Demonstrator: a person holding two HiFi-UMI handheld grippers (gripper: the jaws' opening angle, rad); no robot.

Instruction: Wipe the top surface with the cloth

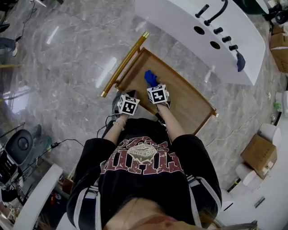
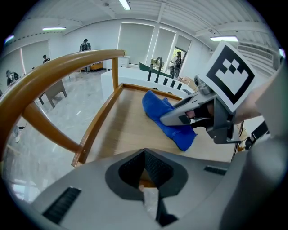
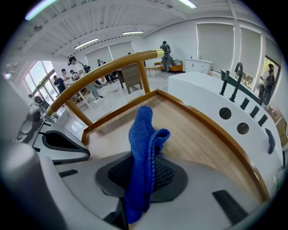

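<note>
Cloth gripped, but thinly
Your right gripper (image 1: 153, 86) has its jaws clamped on the cloth (image 3: 143, 148) on the top (image 3: 198, 134); the left gripper (image 2: 145, 173) jaws sit together, empty. Drag hard and the cloth may slip out.

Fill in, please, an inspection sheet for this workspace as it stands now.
Surface: wooden top with a raised rim; bare wood, no spills visible.
Job's things: blue cloth, bunched up and resting on the top.
Clutter: nothing seen on the top.
Grippers: right gripper has its jaws shut on the cloth; left gripper has its jaws shut and empty, near the handle rail.
Cables: black cable on the floor at the left; white cable on the floor at the right.
Surroundings: marble floor; white counter with a black tap beyond the top; cardboard box at the right; people far off in the room.
</note>
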